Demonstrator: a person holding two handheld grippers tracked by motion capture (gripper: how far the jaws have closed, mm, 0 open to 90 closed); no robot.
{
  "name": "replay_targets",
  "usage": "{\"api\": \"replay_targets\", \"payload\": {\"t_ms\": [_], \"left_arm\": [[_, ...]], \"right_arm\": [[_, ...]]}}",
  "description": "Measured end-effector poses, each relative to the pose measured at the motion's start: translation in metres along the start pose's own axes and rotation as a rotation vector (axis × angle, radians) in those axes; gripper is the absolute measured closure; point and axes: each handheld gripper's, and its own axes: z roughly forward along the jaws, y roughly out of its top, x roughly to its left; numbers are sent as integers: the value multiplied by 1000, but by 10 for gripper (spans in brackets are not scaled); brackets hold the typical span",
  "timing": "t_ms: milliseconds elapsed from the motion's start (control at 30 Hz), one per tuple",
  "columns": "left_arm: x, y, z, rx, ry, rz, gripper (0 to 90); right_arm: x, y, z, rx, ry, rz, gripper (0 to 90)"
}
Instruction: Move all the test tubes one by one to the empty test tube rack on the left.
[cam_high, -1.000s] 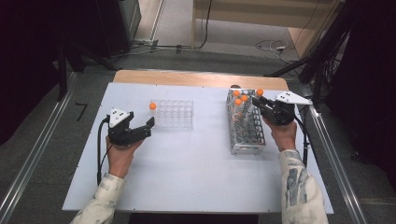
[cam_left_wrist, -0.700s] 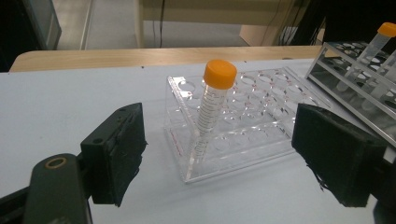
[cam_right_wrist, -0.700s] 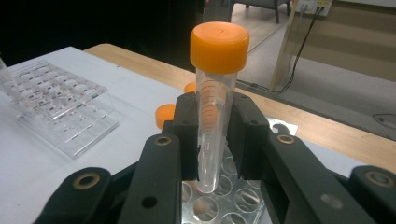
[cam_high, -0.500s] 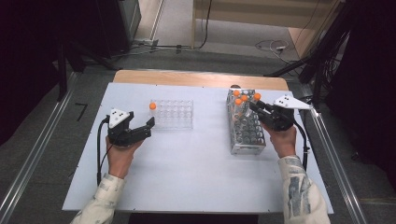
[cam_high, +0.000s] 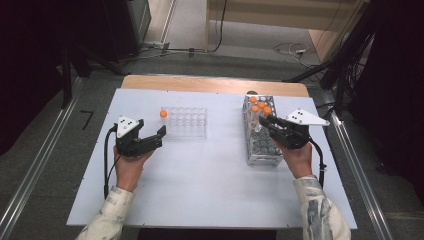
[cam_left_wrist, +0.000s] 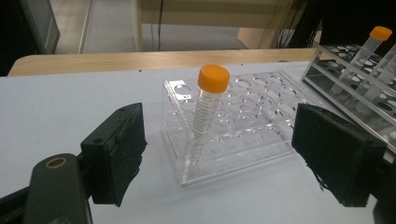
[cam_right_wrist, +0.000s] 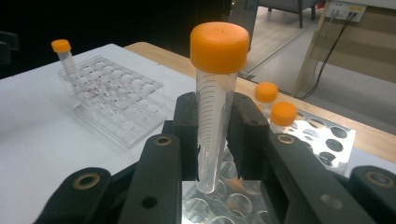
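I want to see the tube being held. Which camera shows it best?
The right gripper view: the held tube stands close up, clamped in the right gripper. The high view shows it tiny.

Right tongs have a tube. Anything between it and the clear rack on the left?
Nothing visible. The right tongs hold the orange-capped clear tube above the metal rack; bare white tabletop lies between it and the clear plastic rack, which holds one tube in its far-left corner.

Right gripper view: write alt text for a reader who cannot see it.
The right gripper clamps an orange-capped tube upright above a metal rack holding two more capped tubes. A clear plastic rack with one tube stands farther off on the white table.
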Motion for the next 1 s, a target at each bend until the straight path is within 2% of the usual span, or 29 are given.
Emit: {"api": "replay_targets", "payload": {"t_ms": [100, 200, 500, 633, 767, 1000], "left_arm": [[0, 0, -1, -2, -2, 0, 175], [-1, 1, -1, -5, -2, 2, 175], [-4, 3, -4, -15, -15, 6, 176], [-6, 3, -5, -17, -21, 16, 175], [-9, 3, -4, -15, -28, 15, 175], [-21, 4, -5, -18, -60, 35, 175]], "right_arm": [[16, 5, 6, 5, 20, -11, 720], [24, 6, 11, 2, 39, -17, 720], [62, 14, 37, 11, 115, -50, 720], [77, 14, 50, 33, 136, -63, 720], [90, 10, 63, 51, 156, -50, 721], [110, 6, 81, 71, 183, -70, 720]]}}
